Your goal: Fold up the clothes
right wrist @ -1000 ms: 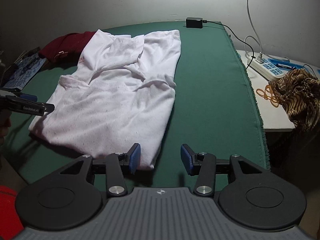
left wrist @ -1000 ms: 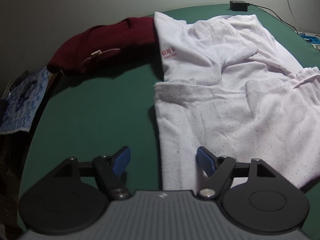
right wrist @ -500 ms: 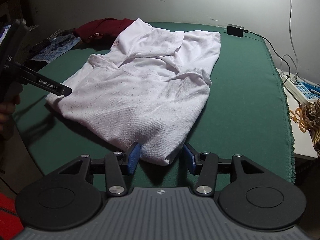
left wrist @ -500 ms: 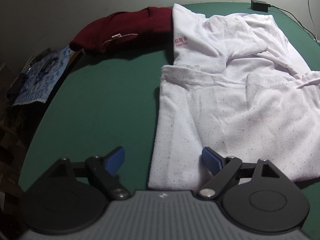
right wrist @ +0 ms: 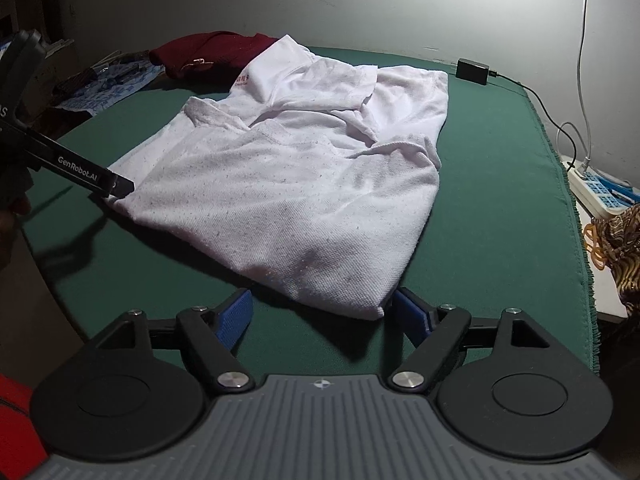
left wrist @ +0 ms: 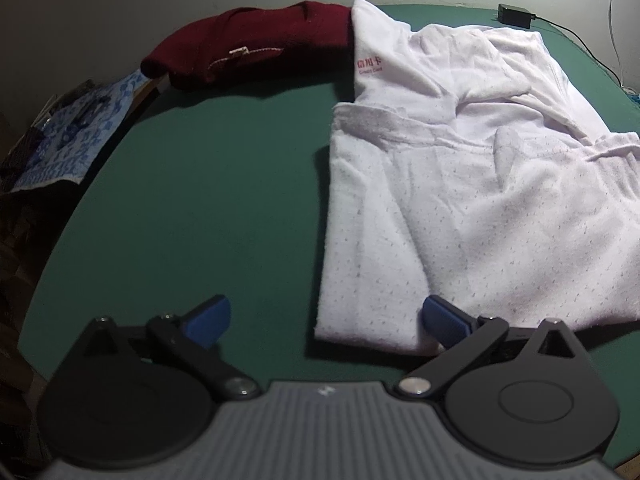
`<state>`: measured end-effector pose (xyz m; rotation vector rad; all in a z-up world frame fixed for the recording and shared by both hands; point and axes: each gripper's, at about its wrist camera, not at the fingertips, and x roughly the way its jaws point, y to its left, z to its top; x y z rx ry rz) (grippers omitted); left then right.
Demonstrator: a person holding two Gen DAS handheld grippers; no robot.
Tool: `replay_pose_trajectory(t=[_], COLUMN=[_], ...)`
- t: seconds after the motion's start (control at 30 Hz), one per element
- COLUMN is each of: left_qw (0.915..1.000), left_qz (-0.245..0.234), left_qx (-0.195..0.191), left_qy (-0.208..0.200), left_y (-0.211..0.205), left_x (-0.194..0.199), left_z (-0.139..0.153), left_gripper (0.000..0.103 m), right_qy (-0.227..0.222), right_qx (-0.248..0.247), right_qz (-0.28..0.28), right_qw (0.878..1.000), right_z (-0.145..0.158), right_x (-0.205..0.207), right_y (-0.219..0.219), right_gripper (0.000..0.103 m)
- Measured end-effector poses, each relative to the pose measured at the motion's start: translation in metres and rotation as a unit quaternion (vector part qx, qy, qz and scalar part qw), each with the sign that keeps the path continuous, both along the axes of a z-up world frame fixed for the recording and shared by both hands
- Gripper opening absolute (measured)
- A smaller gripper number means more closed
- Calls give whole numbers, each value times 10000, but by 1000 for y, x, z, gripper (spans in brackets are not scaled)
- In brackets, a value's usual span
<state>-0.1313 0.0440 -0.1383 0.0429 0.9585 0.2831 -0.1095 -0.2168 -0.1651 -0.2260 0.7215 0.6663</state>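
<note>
1. The left hand-held gripper [left wrist: 325, 322] tilts steeply down toward the green surface [left wrist: 192, 200], its blue pads spread wide; the jaws have just been opening.
2. The near left corner of the white shirt [left wrist: 460, 184] lies between those pads. The right pad [left wrist: 440, 322] sits over the shirt's hem, the left pad over bare green cloth; neither presses the fabric.
3. The right hand-held gripper [right wrist: 322, 316] also angles downward with jaws apart; they too have just been opening.
4. The shirt's near right corner sits between its pads, just beside the right one, with no grip on it.
5. In the right wrist view the left hand-held gripper's black finger reaches in from the left, its tip at the shirt's left edge.
6. The white shirt lies partly folded in the middle of the surface, collar toward the far side.
7. A dark red garment [left wrist: 256, 48] lies at the far left, touching the shirt's far corner.
</note>
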Motion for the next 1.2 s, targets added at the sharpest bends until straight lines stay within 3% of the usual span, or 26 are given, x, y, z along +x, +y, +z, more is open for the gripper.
replay_pose_trajectory(t=[0.2,0.3,0.43,0.57,0.7,0.87,0.97,1.03,1.13,1.2], left_qw=[9994,9988,9967,9930,9852,9873,9863,9859,9838,9823], left_qz=[-124,-302,-742,-988,-1272,-1416,-1460,-1468,-1564,-1644], left_qx=[-83,4,-225,-353,-986,-543,-602,-618,-638,-618], left_qy=[-298,-391,-235,-536,-589,-468,-481,-520,-597,-650], left_y=[3,1,9,15,17,12,22,27,27,21], left_x=[-12,-18,-32,-54,-47,-39,-39,-38,-36,-35], left_z=[-4,-5,-1,9,9,-6,-11,-12,-11,-11], left_gripper=[102,102,102,102,101,91,97,99,94,91], right_qy=[206,195,60,-63,-231,-266,-271,-399,-512,-550], right_qx=[458,455,255,109,-29,-58,-77,-182,-239,-234], right_qz=[-551,-711,-751,-795,-859,-850,-854,-860,-785,-701], right_qw=[9972,9962,9968,9968,9960,9960,9960,9953,9953,9957], right_z=[1,1,0,-2,-4,-3,-1,-1,-1,0], right_x=[7,4,-1,-7,-13,-13,-13,-14,-14,-15], right_y=[-7,-4,2,4,7,5,0,-1,-1,0], right_gripper=[81,81,81,81,76,72,61,61,61,54])
